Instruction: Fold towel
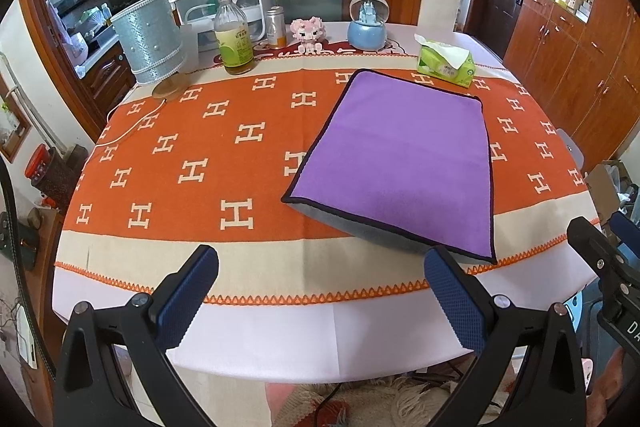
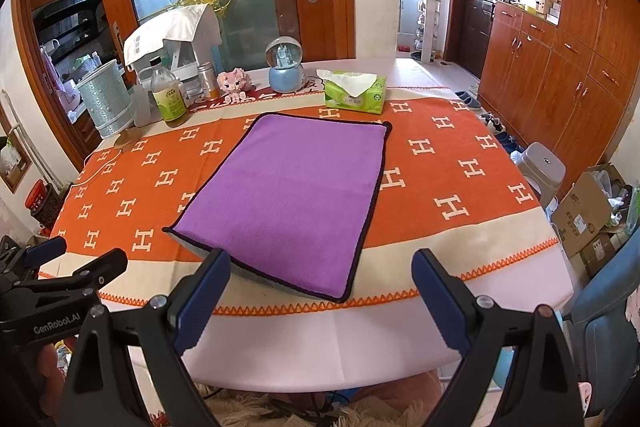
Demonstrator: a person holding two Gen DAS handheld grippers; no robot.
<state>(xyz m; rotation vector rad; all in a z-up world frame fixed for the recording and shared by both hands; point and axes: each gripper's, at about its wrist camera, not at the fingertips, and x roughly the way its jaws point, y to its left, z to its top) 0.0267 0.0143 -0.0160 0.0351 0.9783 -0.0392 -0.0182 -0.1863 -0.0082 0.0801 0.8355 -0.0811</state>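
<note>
A purple towel with a dark hem and grey underside lies on the orange tablecloth, folded over, its fold at the near edge. It also shows in the right wrist view. My left gripper is open and empty, above the table's near edge, left of the towel's near corner. My right gripper is open and empty, just before the towel's near edge. The right gripper shows at the right edge of the left wrist view; the left gripper shows at the left of the right wrist view.
At the table's far side stand a tissue pack, a snow globe, a pink toy, a bottle, a silver bin and a white appliance. A stool and boxes are to the right.
</note>
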